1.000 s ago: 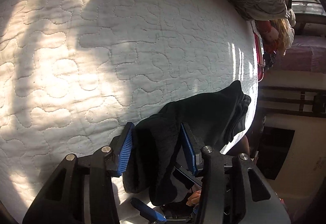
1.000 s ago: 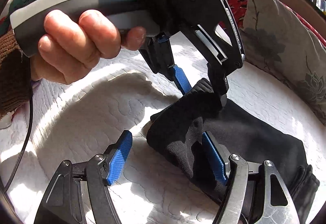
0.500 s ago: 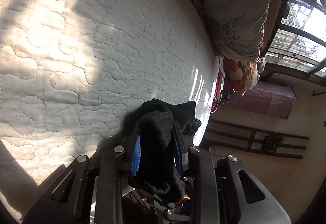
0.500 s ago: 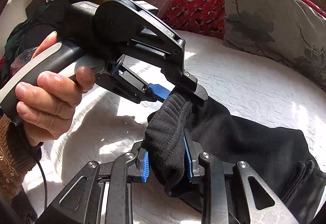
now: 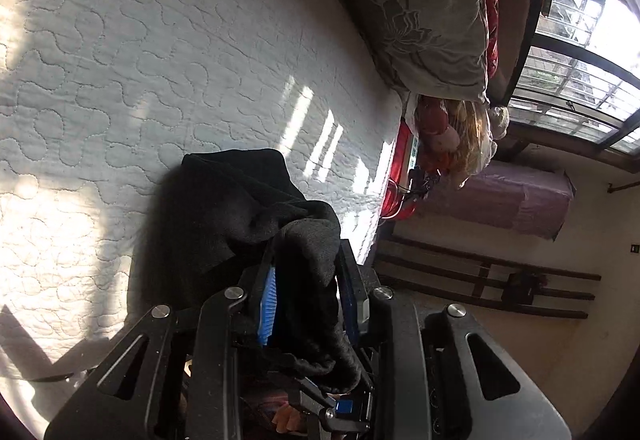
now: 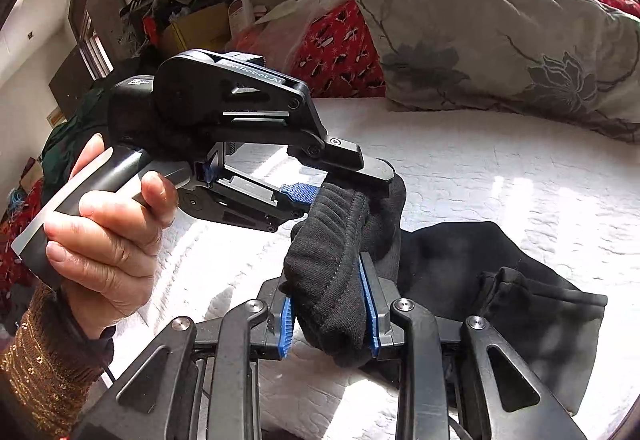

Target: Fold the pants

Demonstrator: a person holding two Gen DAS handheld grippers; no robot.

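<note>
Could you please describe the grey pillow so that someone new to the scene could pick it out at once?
Start at the white quilted mattress and look to its far edge. There lies the grey pillow, printed with large dark flowers, in front of a red patterned cushion. Its muted floral print sets it apart.

A bed with a white quilted mattress cover [image 6: 500, 168] carries black pants [image 6: 500, 280] whose far part lies crumpled on the cover, a grey floral pillow [image 6: 500, 44] along its far edge, and a red patterned cushion [image 6: 340, 52] beside that pillow.
</note>
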